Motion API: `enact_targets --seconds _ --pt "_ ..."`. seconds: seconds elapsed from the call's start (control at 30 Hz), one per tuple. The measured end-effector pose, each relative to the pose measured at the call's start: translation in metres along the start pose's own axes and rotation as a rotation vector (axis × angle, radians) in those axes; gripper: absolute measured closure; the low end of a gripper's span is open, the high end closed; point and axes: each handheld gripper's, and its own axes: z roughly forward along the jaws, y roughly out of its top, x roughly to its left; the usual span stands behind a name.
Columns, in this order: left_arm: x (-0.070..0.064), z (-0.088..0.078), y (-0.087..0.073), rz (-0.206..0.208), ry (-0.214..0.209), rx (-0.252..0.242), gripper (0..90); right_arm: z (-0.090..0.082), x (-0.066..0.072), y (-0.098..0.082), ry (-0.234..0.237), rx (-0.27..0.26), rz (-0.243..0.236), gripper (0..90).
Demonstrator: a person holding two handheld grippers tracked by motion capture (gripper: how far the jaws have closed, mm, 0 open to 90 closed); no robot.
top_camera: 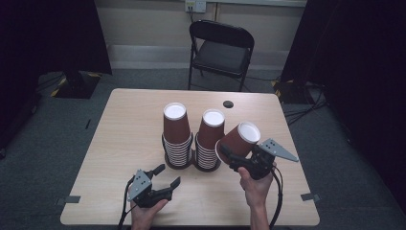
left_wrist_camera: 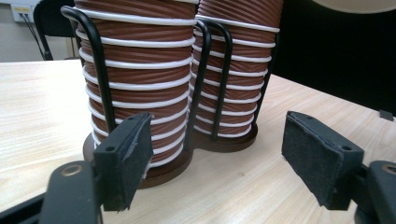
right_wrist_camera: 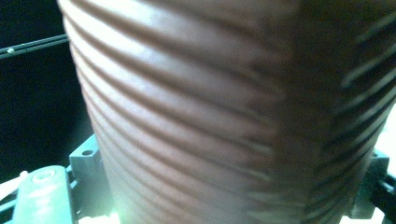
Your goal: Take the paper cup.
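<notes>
While left tongs [top_camera: 167,175] gape, right tongs [top_camera: 233,157] clasp a ribbed cup [top_camera: 239,139]

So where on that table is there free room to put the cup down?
Bare wood lies left of the cup stacks to the table edge, and behind them by the dark hole. It is crowded in front, between both grippers.

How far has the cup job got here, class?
Done: one brown cup is off the stacks and tilted in the right gripper. In hand: that cup, clamped by its ribbed wall. Left: two stacks remain in the black wire holder; the left gripper waits open beside them.
</notes>
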Motion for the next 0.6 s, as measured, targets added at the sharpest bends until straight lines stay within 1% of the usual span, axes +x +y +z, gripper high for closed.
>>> enact_targets --seconds 0.03,0.07,0.1,0.23,0.27,0.3,0.33,0.43,0.47,0.5,0.6 --pt "0.0 0.0 0.0 0.002 0.001 0.0 25.6 0.0 0.001 -0.003 0.007 0.002 0.004 13.6" --pt "-0.001 0.0 0.0 0.006 0.0 0.0 29.2 0.001 0.002 -0.01 0.01 0.011 0.016 13.6" --pt "-0.001 0.001 0.0 0.019 -0.006 -0.002 29.2 0.001 0.002 -0.01 0.01 0.011 0.016 13.6" --pt "0.0 0.002 -0.001 0.019 -0.029 -0.015 30.2 0.001 0.0 -0.022 0.031 0.018 0.06 13.7" --pt "-0.001 0.003 -0.001 0.017 -0.033 -0.019 31.0 0.001 0.0 -0.026 0.047 0.032 0.068 13.7" --pt "-0.002 0.003 -0.002 0.015 -0.039 -0.022 31.0 0.001 0.0 -0.026 0.047 0.032 0.068 13.7" --pt "-0.002 0.003 -0.002 0.025 -0.043 -0.017 31.0 0.001 0.001 -0.029 0.053 0.038 0.068 13.7" --pt "-0.004 0.004 -0.003 0.023 -0.054 -0.028 33.9 0.001 0.004 -0.037 0.065 0.051 0.082 13.8" --pt "-0.005 0.005 -0.004 0.017 -0.062 -0.031 34.4 0.001 0.006 -0.043 0.074 0.053 0.094 13.8" --pt "-0.005 0.005 -0.004 0.023 -0.062 -0.029 34.4 0.001 0.006 -0.043 0.074 0.053 0.094 13.8" --pt "-0.009 0.007 -0.006 0.026 -0.071 -0.033 36.2 0.003 0.01 -0.052 0.084 0.067 0.101 13.8"
